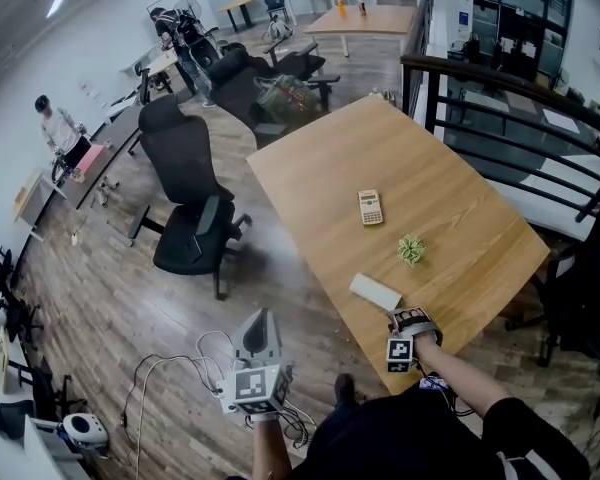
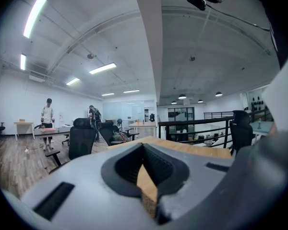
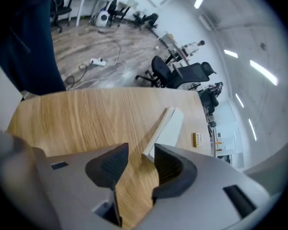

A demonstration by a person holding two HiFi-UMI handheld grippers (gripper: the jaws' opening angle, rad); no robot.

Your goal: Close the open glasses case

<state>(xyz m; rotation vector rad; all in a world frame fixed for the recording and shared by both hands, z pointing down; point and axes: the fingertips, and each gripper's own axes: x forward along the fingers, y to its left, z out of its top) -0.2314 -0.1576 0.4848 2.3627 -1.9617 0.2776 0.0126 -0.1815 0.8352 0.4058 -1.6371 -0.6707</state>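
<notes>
Glasses case: white, lower centre of the head view, on the table near its edge.
Right gripper: jaws apart, empty, the case end just beside one tip.
Left gripper: closed, empty, off the table.
Risk: a glancing push could skid the light case over the edge.

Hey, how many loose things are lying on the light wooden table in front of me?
3. A yellowish calculator lies around the middle, a small green crumpled thing sits nearer me, and a white oblong glasses case lies by the near edge. None seems hidden.
</notes>
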